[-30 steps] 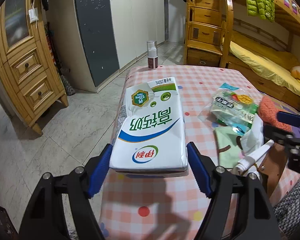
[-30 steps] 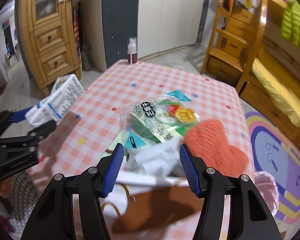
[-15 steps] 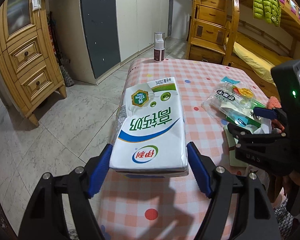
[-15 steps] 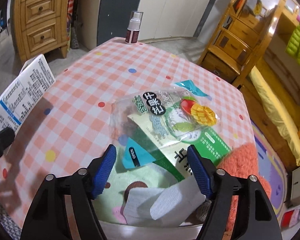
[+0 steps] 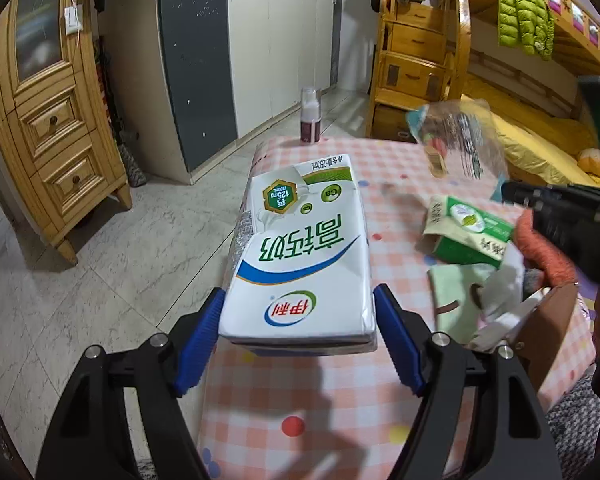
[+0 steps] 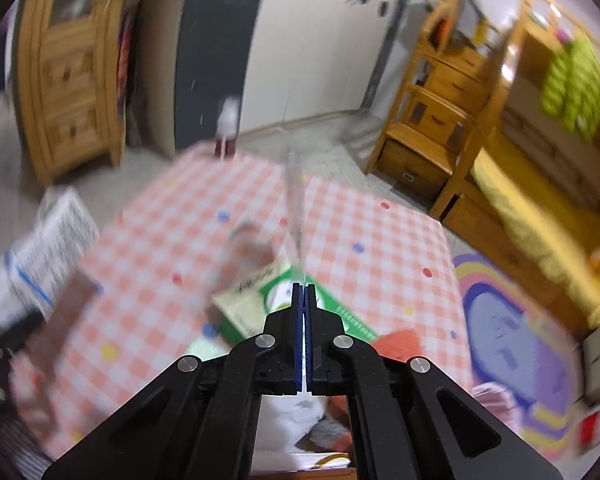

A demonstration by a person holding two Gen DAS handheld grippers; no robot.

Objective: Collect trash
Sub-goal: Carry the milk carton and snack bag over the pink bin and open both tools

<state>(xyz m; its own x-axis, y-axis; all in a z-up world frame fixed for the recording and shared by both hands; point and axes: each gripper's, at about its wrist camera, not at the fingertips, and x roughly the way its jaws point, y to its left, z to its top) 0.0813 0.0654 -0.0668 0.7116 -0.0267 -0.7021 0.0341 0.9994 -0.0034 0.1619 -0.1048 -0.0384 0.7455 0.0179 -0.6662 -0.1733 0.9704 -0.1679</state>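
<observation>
My left gripper (image 5: 298, 316) is shut on a white milk carton (image 5: 300, 248) with green and blue print, held above the near edge of the checked table (image 5: 300, 400). My right gripper (image 6: 303, 292) is shut on a clear plastic snack wrapper (image 6: 294, 200), seen edge-on and blurred; in the left wrist view the wrapper (image 5: 456, 144) hangs in the air above the table. A green box (image 5: 472, 232) lies on the table beneath it and also shows in the right wrist view (image 6: 276, 300). A brown paper bag (image 5: 548, 328) with white paper inside stands at the table's near right.
A small pump bottle (image 5: 310, 120) stands at the table's far edge. An orange knitted item (image 5: 540, 248) and a pale green cloth (image 5: 456, 296) lie by the bag. A wooden cabinet (image 5: 52, 132) stands left; a bunk bed (image 5: 540, 136) stands right.
My right gripper has closed on the snack wrapper and lifted it off the table, uncovering the green box. The left gripper still holds the milk carton in about the same place.
</observation>
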